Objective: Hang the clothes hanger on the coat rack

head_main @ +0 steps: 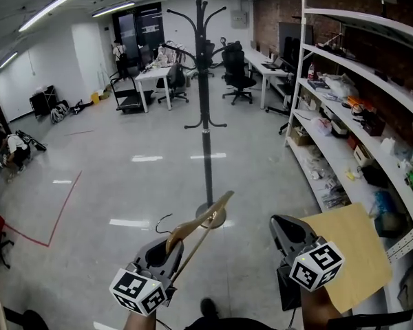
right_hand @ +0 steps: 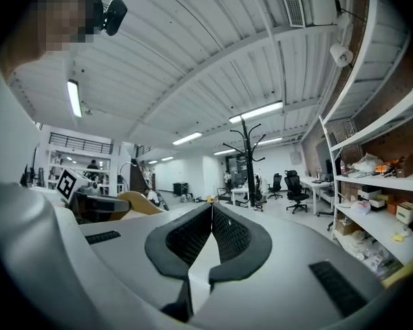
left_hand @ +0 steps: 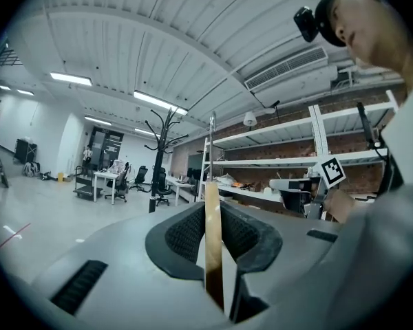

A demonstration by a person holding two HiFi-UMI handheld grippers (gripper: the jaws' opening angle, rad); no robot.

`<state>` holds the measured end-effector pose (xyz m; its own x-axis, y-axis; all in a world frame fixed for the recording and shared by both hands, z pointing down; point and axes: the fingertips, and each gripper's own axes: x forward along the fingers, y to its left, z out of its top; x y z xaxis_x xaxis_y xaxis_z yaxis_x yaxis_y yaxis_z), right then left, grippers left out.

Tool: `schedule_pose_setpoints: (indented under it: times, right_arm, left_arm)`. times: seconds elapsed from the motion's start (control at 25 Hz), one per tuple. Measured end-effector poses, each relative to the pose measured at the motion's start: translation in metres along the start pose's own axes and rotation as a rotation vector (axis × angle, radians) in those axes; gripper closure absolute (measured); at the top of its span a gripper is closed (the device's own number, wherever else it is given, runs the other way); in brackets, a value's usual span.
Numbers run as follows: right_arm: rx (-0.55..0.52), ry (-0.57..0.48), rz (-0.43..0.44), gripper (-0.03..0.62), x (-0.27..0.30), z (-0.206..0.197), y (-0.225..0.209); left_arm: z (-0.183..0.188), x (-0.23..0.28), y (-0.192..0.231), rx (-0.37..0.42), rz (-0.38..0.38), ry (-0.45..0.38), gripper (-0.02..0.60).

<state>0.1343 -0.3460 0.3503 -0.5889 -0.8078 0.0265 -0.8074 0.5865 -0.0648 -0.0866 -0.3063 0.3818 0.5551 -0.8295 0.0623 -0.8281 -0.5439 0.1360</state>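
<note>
Wooden hanger (head_main: 201,223) sits low at the centre of the frame, clamped in your left gripper (head_main: 171,245). Your right gripper (head_main: 287,231) is clenched on nothing. The rack (head_main: 204,81) stands well ahead at upper centre, so the hanging is not yet begun.

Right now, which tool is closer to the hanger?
Left. The left tool grips the hanger between its jaws. The right tool is shut and empty, off to the hanger's right, not touching it.
</note>
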Motion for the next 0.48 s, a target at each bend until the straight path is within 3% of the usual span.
schedule_pose_setpoints:
  times: [0.24, 0.48]
  right_arm:
    - [-0.022, 0.012, 0.016, 0.589, 0.086, 0.01, -0.001]
    - [0.01, 0.036, 0.014, 0.588, 0.138, -0.003, -0.017]
  left_arm:
    - [0.02, 0.04, 0.069, 0.006, -0.033, -0.018, 0.529]
    - [0.026, 0.086, 0.108, -0.005, -0.074, 0.009, 0.529]
